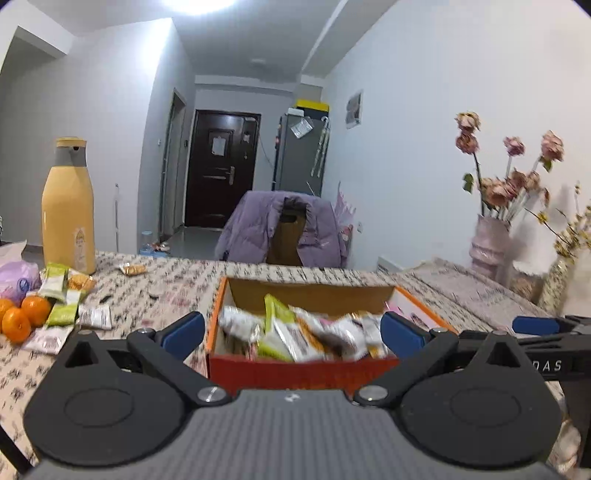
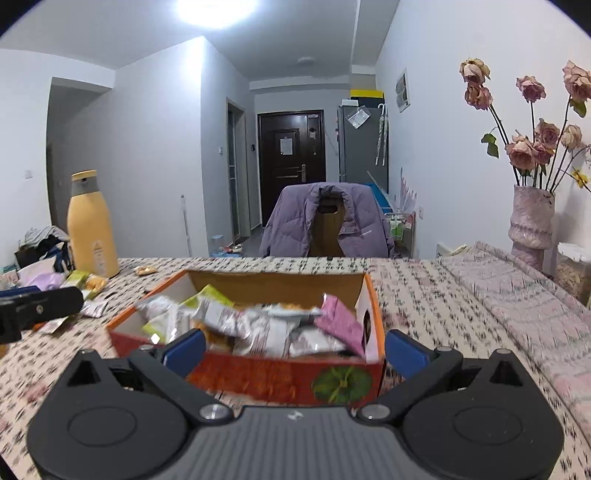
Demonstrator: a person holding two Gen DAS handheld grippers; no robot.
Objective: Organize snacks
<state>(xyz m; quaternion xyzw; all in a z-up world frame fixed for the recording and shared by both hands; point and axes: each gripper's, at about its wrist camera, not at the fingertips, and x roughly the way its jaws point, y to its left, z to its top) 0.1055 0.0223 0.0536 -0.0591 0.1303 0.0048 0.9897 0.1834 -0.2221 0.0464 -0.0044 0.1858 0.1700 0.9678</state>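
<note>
Both my grippers, left gripper (image 1: 291,334) & right gripper (image 2: 293,349), jaws wide, empty. Box (image 1: 299,371) at 12, half full. Loose packets (image 1: 62,314) at 10: go low, pinch one flat.

White walls (image 2: 147,129) surround me under a bright ceiling light (image 2: 216,11). Ahead, a dark door (image 2: 291,166) ends the hallway beside a grey fridge (image 2: 362,147). A chair (image 2: 327,229) draped with a purple jacket (image 2: 291,229) faces my cloth-covered bench (image 2: 443,295).

Ceiling lamp (image 2: 217,11) glare; motion blur low; fisheye edges.
</note>
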